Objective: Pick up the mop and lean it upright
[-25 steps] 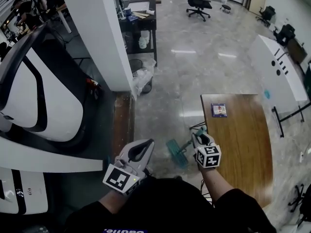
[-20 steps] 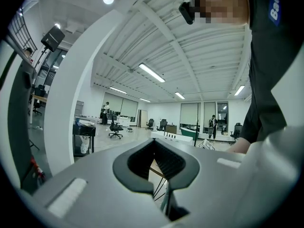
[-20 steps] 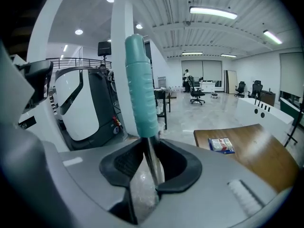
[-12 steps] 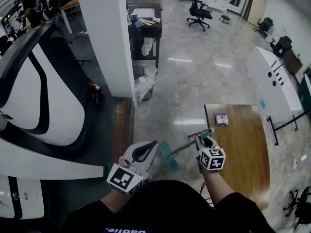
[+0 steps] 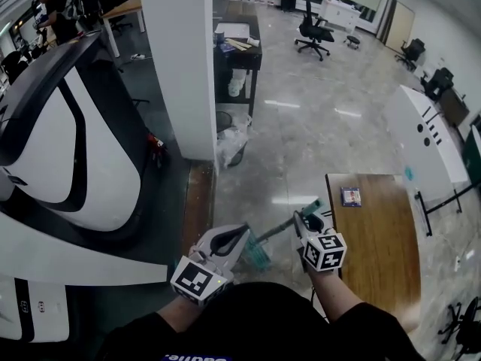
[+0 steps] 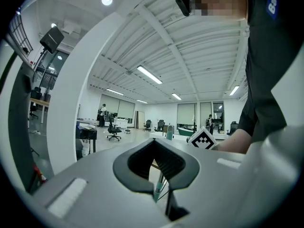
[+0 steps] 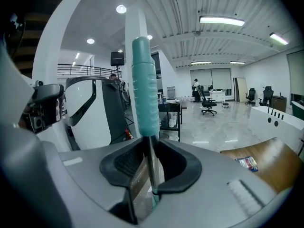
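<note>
The mop hangs tilted off the floor, its teal head [image 5: 255,254] low beside my left gripper and its thin pole rising right to a teal grip [image 5: 314,204]. My right gripper [image 5: 307,222] is shut on the pole just below that grip. In the right gripper view the teal grip [image 7: 143,89] stands upright above the jaws of my right gripper [image 7: 152,191]. My left gripper [image 5: 237,235] is shut on nothing, just left of the mop head. In the left gripper view the pole [image 6: 158,186] shows through the window of my left gripper [image 6: 160,194].
A wooden table [image 5: 376,239] with a small book [image 5: 350,196] stands right of me. A white pillar [image 5: 184,66] rises ahead left, with a bagged bin [image 5: 229,145] and black shelf cart [image 5: 239,59] beside it. A large white-and-black pod [image 5: 60,149] fills the left.
The mop head has shifted left toward my left gripper while the right gripper keeps its hold on the pole. I have stepped nearer the pillar.
</note>
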{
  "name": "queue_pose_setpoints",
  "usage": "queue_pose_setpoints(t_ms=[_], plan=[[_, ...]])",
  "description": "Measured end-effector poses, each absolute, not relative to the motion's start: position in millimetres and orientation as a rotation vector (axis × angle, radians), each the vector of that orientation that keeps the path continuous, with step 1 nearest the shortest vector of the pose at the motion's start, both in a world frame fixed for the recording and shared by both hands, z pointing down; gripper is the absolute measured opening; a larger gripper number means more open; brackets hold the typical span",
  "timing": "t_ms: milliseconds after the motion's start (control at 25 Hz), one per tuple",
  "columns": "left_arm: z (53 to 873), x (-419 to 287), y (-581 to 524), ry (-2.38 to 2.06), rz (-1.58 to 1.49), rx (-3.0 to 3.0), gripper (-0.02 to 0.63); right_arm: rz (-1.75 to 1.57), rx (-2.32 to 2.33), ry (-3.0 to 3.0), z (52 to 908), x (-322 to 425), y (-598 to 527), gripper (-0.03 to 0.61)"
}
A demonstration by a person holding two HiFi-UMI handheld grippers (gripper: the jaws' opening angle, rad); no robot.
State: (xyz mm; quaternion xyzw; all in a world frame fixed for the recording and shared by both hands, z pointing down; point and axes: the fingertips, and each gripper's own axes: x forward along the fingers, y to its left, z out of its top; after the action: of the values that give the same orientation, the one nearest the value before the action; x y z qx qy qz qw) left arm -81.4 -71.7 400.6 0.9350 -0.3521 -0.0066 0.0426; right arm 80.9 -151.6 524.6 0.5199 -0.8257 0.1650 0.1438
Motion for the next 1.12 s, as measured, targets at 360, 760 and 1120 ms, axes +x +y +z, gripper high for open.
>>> queue_pose_setpoints(t_ms=[360,760,1120], plan=[[396.3,-111.6,-81.6,-1.15,-0.065,2.804,0.02,0.452,1.41,-2.45,511.2,33.0,-162.3,0.107],[396.4,-109.6,-107.1,-1.21,-0.018,2.758,0.02,0.439,1.304,-2.535,501.0,8.8,-188.0,0.107],[391.0,-91.8,-183.1,-1.375,0.016,2.702,0.02,0.407,0.979,-2.691,506.1,7.6,-248.3,0.107]])
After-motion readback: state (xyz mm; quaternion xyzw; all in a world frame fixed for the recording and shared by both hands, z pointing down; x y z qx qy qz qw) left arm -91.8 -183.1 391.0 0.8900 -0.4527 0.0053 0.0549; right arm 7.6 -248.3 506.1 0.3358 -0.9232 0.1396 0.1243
